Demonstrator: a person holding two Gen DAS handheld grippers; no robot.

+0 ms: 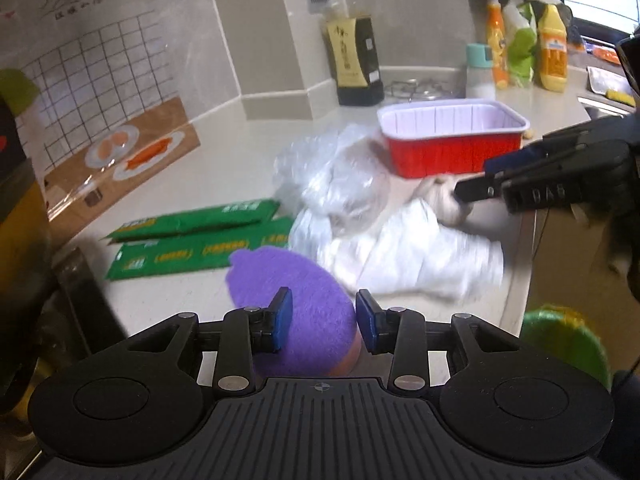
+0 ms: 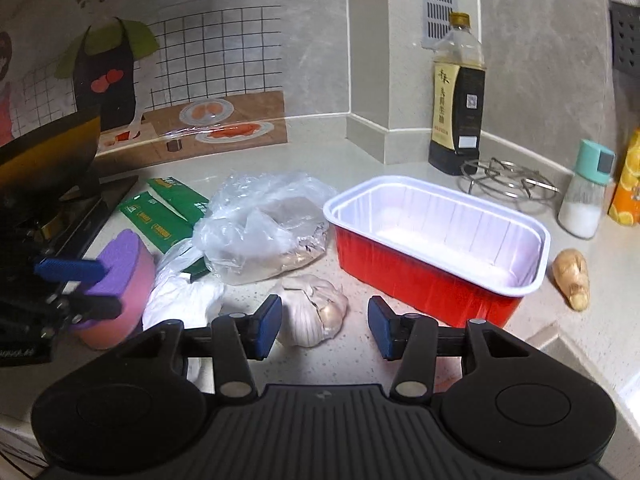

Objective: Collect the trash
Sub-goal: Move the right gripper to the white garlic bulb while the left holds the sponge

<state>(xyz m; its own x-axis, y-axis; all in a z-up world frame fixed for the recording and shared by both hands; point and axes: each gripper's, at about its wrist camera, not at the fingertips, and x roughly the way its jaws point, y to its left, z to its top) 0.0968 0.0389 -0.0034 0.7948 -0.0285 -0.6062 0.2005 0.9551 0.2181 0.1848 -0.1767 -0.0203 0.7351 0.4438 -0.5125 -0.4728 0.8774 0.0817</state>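
Note:
My left gripper (image 1: pixel 326 320) is shut on a purple-topped pink sponge (image 1: pixel 308 280) at the counter's near left; the sponge fills the gap between the pads. The right wrist view shows that gripper (image 2: pixel 112 286) rolled on its side, with the sponge (image 2: pixel 128 264) tilted and its bottom on the counter. My right gripper (image 2: pixel 324 328) stands open around a garlic bulb (image 2: pixel 308 312), clear of its right pad. Behind lie a clear plastic bag (image 2: pixel 260 220), a white crumpled bag (image 2: pixel 180 300), green packets (image 2: pixel 160 220) and an empty red tray (image 2: pixel 420 288).
A dark sauce bottle (image 2: pixel 456 120), a wire trivet (image 2: pixel 508 184), a salt shaker (image 2: pixel 584 204) and a piece of ginger (image 2: pixel 572 276) stand at the back right. A black stove (image 2: pixel 80 208) borders the left. The counter edge (image 1: pixel 524 240) runs along the right.

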